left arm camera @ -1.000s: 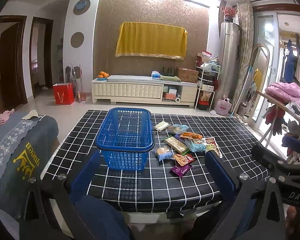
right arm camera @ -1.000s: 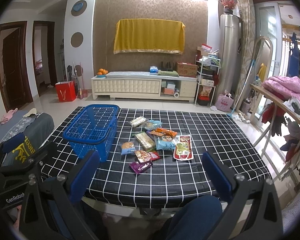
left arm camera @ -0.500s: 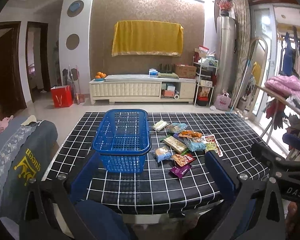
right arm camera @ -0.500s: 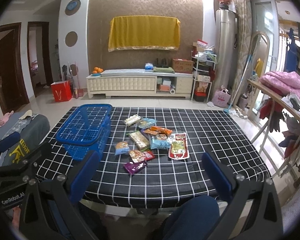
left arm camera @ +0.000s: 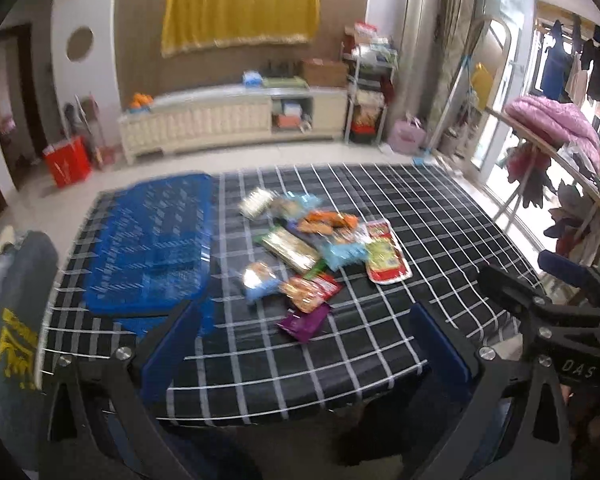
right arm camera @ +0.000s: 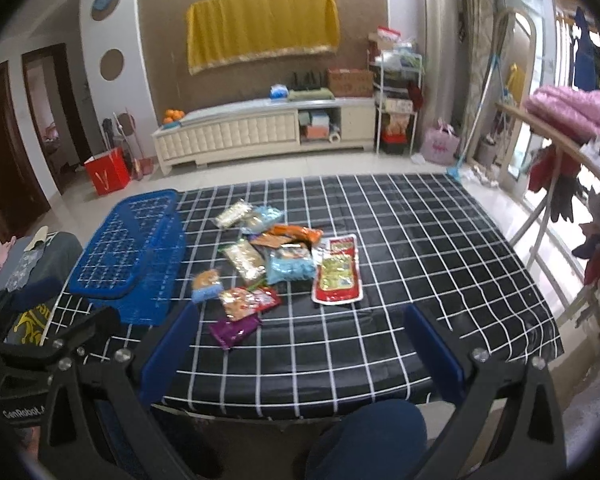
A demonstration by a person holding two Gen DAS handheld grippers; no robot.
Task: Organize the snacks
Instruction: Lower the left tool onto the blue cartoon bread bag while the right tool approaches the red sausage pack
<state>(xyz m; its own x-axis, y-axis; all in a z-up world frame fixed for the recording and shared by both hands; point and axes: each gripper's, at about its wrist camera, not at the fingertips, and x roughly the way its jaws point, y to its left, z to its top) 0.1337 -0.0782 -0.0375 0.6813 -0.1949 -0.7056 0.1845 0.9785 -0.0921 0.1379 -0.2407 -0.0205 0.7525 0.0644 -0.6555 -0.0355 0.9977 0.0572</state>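
Pretty smeared in the left wrist view: blue basket (left arm camera: 152,240) just a streaky blob, mesh unreadable. Snack packets (left arm camera: 300,252) too blurry for any labels, overlapping so lower ones half buried. Near edge of worktop (right arm camera: 340,384) hidden behind the blue fingers (right arm camera: 168,352). Print on purple packet (right arm camera: 234,330) too small to read.

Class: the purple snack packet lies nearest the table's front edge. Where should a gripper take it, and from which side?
Judging by its flat pose, grip the purple packet across its narrow width, coming down from above. It lies apart from the other snacks, so the open right gripper has room.
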